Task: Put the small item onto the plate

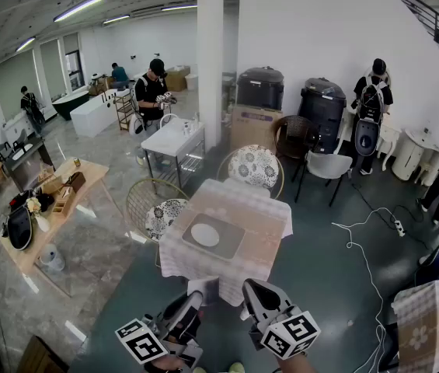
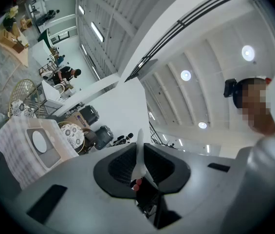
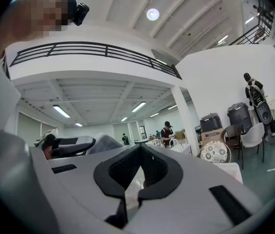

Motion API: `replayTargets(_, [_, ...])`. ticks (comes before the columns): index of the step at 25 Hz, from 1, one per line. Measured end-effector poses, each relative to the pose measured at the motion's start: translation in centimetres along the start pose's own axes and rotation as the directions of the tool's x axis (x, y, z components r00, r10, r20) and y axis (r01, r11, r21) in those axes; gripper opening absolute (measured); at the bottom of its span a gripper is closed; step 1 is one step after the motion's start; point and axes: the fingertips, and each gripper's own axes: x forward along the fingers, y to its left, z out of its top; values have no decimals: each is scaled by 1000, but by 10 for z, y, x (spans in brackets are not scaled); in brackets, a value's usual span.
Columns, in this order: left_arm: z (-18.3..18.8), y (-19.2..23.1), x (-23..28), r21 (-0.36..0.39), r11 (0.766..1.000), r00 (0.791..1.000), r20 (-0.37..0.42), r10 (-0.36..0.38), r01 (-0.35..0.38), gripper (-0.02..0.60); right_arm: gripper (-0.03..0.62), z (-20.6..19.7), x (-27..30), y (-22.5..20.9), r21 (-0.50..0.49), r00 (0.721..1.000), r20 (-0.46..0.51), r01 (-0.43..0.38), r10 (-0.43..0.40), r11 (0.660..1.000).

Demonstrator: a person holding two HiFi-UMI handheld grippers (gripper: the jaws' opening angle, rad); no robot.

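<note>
Where chairs flank the table, plate apparently on tray.

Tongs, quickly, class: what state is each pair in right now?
Left tongs: closed on a thin white item.
Right tongs: closed, apparently empty.

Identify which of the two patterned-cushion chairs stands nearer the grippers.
The left chair, drawn up at the left side of the table. The far chair stands beyond the table's back edge.
</note>
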Motion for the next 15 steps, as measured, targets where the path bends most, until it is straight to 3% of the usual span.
replayTargets(15, [-23, -5, -4, 22, 999, 999, -16, 50, -49, 49, 14, -6, -18, 6, 26, 998, 21, -60, 59, 998])
